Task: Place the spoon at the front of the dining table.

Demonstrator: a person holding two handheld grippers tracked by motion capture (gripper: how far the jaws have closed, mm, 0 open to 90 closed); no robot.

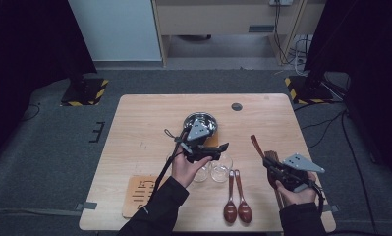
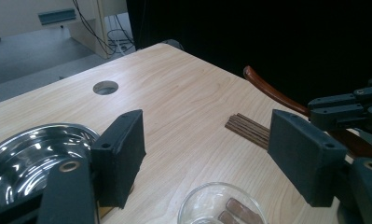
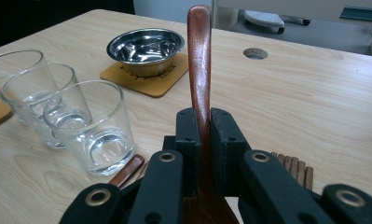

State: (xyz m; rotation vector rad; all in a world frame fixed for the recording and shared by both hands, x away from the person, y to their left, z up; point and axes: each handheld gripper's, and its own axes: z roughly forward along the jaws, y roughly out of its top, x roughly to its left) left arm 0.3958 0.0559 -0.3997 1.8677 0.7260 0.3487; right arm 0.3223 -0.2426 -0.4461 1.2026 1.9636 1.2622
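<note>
My right gripper (image 3: 201, 122) is shut on the handle of a dark wooden spoon (image 3: 199, 56), which rises upright out of the jaws. In the high view this gripper (image 1: 273, 166) sits at the table's right front, with the spoon's handle (image 1: 256, 144) angled up and away. My left gripper (image 2: 209, 142) stands open, nothing between its pads. It hovers just above a clear glass (image 2: 220, 205). From above, the left gripper (image 1: 217, 150) hangs over the glasses (image 1: 220, 170) in the middle of the table.
A steel bowl (image 1: 201, 122) on a wooden coaster (image 3: 148, 78) stands behind the glasses (image 3: 94, 125). Two more wooden spoons (image 1: 236, 199) lie at the front. A bundle of chopsticks (image 2: 249, 129) lies by the right hand. Another coaster (image 1: 139, 192) sits front left. A cable hole (image 1: 237, 106) is at the back.
</note>
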